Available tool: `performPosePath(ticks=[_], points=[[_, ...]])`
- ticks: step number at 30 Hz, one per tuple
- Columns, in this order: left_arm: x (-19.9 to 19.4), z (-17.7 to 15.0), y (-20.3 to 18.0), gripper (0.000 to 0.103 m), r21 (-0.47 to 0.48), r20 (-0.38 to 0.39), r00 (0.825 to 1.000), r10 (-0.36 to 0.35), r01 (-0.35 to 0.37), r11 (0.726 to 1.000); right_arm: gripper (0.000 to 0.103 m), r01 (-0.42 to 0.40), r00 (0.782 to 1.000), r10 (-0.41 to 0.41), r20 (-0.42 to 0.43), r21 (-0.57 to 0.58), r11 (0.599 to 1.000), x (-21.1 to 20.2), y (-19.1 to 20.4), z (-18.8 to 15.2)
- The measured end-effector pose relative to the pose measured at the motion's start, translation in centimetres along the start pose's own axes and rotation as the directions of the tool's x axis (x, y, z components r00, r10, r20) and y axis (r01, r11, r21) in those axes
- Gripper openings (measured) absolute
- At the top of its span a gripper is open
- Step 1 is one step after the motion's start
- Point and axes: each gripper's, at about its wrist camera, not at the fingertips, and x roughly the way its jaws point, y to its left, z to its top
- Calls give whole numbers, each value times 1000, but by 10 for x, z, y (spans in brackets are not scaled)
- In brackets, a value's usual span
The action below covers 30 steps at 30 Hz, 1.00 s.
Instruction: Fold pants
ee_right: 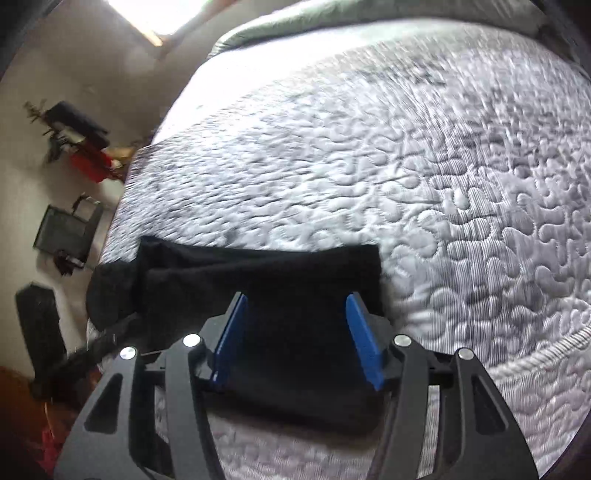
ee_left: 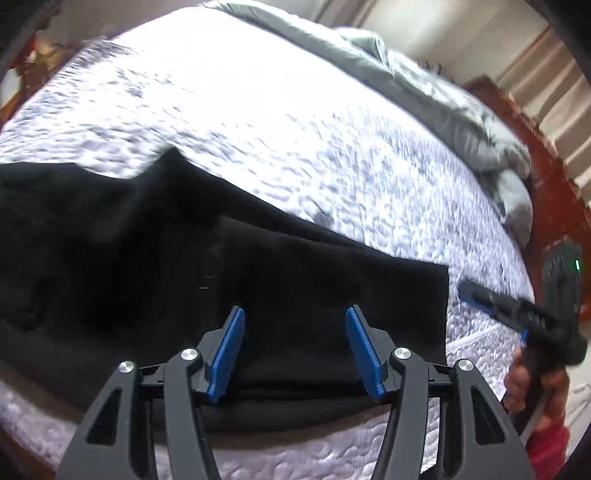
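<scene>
Overexposed daylight glare, motion blur, fisheye warping

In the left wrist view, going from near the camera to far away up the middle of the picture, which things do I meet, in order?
Blue fingers of the left gripper, standing apart → black pants lying on the bed → white quilted mattress → grey duvet bunched at the far edge → pale wall.

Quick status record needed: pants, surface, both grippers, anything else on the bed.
pants: black pants, lying flat on the mattress, near its front edge
surface: white quilted mattress
left gripper: left gripper open, above the pants, nothing between its pads
right gripper: right gripper open, above the pants' end, nothing gripped
other: grey blanket bunched along the far edge of the mattress
</scene>
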Motion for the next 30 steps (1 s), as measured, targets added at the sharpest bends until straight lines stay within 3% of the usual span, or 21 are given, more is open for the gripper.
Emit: performPosePath(ticks=[3,8,10,12,17,21,25,30], points=[[32,1,3,57,-2,-72,997,35,-35,999,51,20,999,-16,-50,78,997,26,-20,10],[33,-1,3,59,16,-75,997,34,-33,999,46,32,998,-27,-54,104,994,39,-37,4],[26,0,4,59,5,-66,997,28,-28,1000,46,41,998,-37,-44,104,994,30,-37,-1],[17,-3,5,61,-4,-41,998,46,-47,999,53,40,999,-38,-21,92,995,13,-34,-11],[7,-19,3,67,25,12,999,48,-48,999,53,-10,1000,10,-10,29,1000,-8,-16,-55],[21,-26,2,68,72,26,996,83,-84,994,43,7,999,-4,-44,72,997,12,-31,-81],[15,-26,2,70,97,29,996,81,-83,992,41,-20,998,27,-50,122,992,11,-39,-78],[-24,-33,24,71,18,67,998,18,-20,1000,53,-11,1000,11,-7,76,997,-15,-18,-79]])
